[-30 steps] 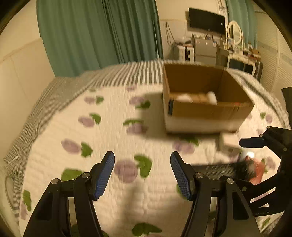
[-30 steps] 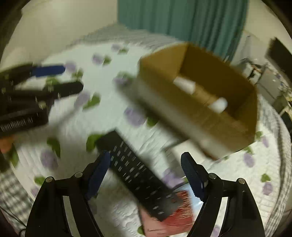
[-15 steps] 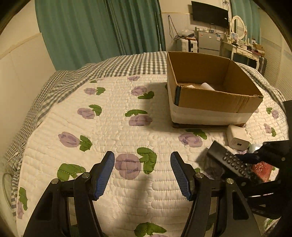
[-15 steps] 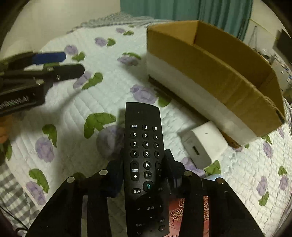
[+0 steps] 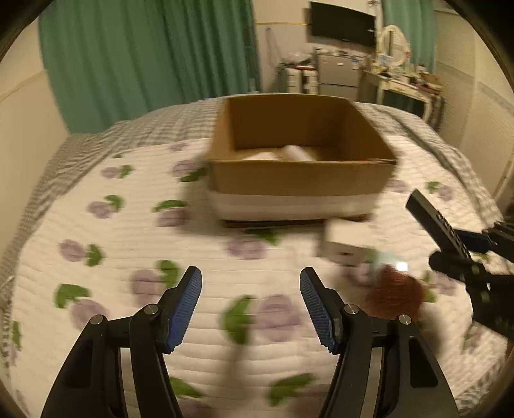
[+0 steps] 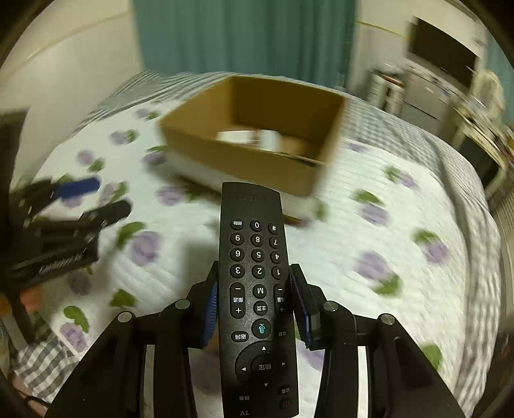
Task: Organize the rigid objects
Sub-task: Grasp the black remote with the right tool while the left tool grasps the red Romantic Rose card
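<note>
The right gripper (image 6: 253, 308) clamps the stiff, light, slick remote (image 6: 257, 289) mid-body, balanced; the left gripper (image 5: 250, 308) gapes wide, empty.

A white quilt (image 5: 112, 244) printed with purple flowers and green leaves covers the bed, with a grey checked sheet (image 5: 151, 128) showing at its far edge. Teal curtains (image 5: 144, 61) hang behind. Against the far wall a dark television (image 5: 342, 22) is mounted above what looks like a small grey fridge (image 5: 337, 75), blurred, beside a cluttered white dressing table (image 5: 404, 86).
</note>
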Tool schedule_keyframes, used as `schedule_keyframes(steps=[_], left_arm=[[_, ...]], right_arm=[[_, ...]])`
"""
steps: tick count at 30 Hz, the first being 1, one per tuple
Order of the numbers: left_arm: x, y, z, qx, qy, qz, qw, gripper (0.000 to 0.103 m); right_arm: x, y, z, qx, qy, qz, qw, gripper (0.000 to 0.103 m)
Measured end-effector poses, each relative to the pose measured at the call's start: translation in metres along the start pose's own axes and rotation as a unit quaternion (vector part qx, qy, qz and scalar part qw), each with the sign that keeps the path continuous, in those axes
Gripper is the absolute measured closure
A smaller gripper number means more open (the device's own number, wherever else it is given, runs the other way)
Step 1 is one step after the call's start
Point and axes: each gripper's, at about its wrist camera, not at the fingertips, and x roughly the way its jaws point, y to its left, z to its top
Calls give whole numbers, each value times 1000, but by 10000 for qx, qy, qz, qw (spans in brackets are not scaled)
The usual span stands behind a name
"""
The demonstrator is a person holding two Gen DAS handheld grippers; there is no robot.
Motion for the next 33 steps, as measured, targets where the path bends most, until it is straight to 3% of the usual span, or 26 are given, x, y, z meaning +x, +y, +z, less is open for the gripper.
schedule_keyframes(steps=[5,11,15,18,21,29,33], left_arm=[[0,-51,-8,332,88,-556,9979,36],[9,-106,-22,812,398,-1192,9887,36],[30,-121,-33,1132,678,-940,9868,36],[45,-119,-35,1109,686,-740,9887,29],[57,-115,-29,932,756,-864,9890,28],[72,-115,-19,1021,684,-876,9886,28],[67,-110,-21,968,706,-964,9881,33]], right_arm=[[-15,-43,-21,498,12,-421,9979,64],[-16,-61,-26,756,14,-498,9959,64],[-12,-61,-27,753,-7,-427,9962,64],[-8,-64,-28,816,19,-382,9959,64],[-4,-68,-30,889,54,-366,9954,64],[6,-70,-31,898,137,-295,9954,64],[8,-68,-30,859,149,-293,9958,64]])
